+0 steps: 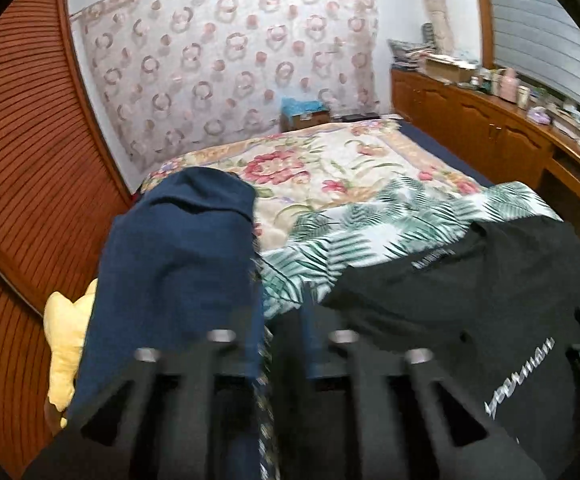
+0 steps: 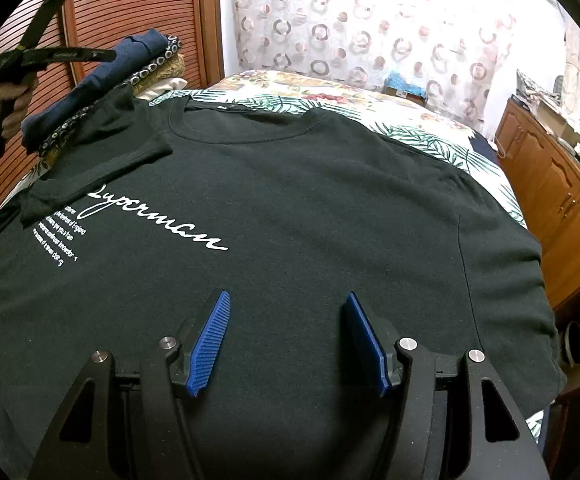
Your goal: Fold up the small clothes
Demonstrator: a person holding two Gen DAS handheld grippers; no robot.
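Note:
A black T-shirt (image 2: pixel 309 208) with white script lies face up on the bed, its left sleeve (image 2: pixel 102 148) folded in over the chest. My right gripper (image 2: pixel 286 296) hovers above the shirt's lower part, open, with nothing between its blue pads (image 2: pixel 210 340). A stack of folded clothes (image 2: pixel 102 76) topped by a navy garment (image 1: pixel 170 260) sits left of the shirt's shoulder. My left gripper (image 1: pixel 284 312) is blurred and hangs beside that stack, at the black T-shirt's (image 1: pixel 469 300) edge. Its jaws stand slightly apart and open, holding nothing. A hand (image 2: pixel 6 100) holds it at the far left.
A fern-print sheet (image 1: pixel 349 232) and a floral quilt (image 1: pixel 309 160) cover the bed. A slatted wooden door (image 1: pixel 18 160) stands close on the left. A wooden cabinet (image 2: pixel 561 184) with clutter on top runs along the right. A yellow cushion (image 1: pixel 66 340) lies by the stack.

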